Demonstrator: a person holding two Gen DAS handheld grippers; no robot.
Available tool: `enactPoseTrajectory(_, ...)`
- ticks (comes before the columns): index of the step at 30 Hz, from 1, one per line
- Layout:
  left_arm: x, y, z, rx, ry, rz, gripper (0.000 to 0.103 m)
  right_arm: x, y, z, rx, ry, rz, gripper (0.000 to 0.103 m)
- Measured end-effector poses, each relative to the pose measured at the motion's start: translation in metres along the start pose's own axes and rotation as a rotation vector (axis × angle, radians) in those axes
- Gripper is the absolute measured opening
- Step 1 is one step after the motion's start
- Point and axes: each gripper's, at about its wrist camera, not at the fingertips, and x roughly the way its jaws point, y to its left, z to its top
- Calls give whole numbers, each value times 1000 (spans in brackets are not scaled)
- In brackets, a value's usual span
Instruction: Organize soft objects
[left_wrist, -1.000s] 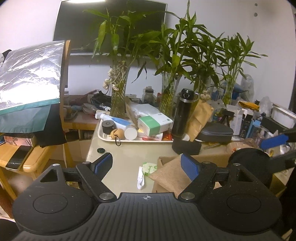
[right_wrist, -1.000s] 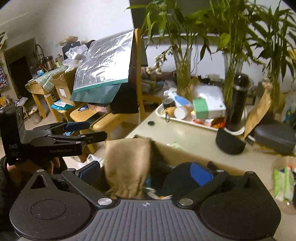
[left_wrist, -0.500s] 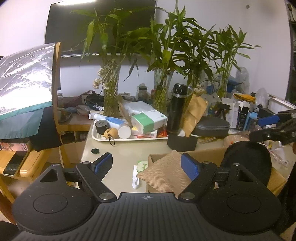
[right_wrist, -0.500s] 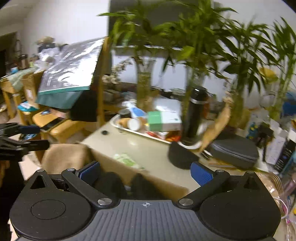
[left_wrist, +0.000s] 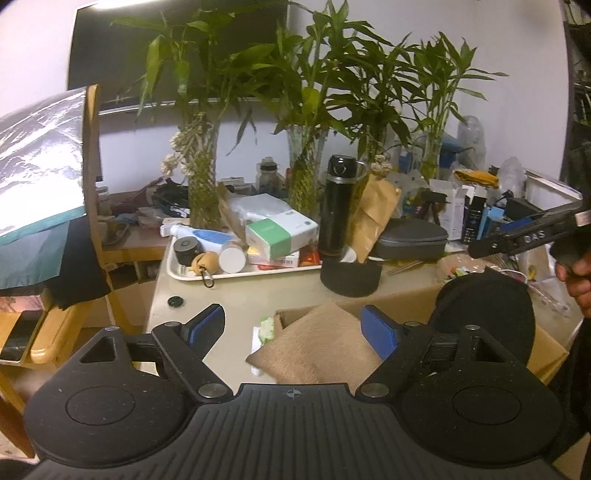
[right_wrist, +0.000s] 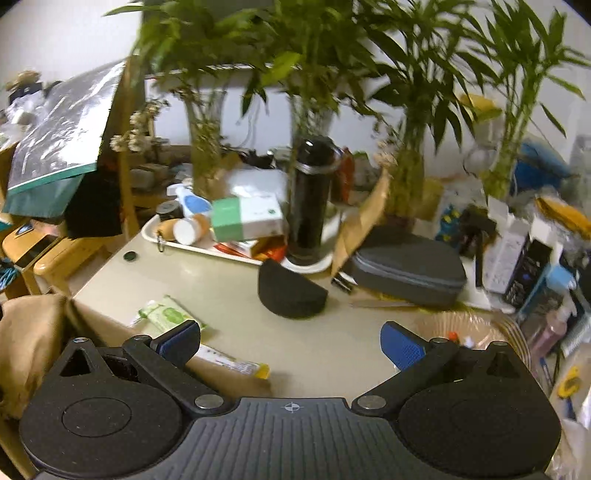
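On the worktop (left_wrist: 236, 299) sits a cardboard box (left_wrist: 546, 350) with a brown cloth bag (left_wrist: 317, 350) hanging over its edge and a black soft thing (left_wrist: 484, 314) inside. Behind it, a white tray (left_wrist: 173, 266) holds a green and white box (left_wrist: 280, 236) and small bottles. The left tongs (left_wrist: 293, 328) are wide open and hold nothing; the brown bag lies just past them, near the right pad. The right tongs (right_wrist: 291, 341) are wide open and hold nothing too, and the bag is off to their left.

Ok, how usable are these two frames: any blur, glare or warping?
Left wrist view: sharp; the black flask reads cleanly, the silver foil sheet is blown out by glare, and fisheye bends the edges. Right wrist view: motion blur smears the bamboo plants and flask, while the gripper's own blue fingers stay crisp.
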Motion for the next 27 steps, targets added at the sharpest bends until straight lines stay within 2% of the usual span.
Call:
enactPoseTrajectory(14, 31, 0, 37, 200, 5, -12, 81, 32, -17, 14, 20, 39, -36, 103)
enactPoseTrajectory(23, 72, 22, 50, 164, 68, -49, 81, 55, -22, 25, 22, 56, -58, 103)
enactPoseTrajectory(27, 99, 33, 52, 146, 119, -86, 81, 65, -18, 27, -14, 64, -48, 103)
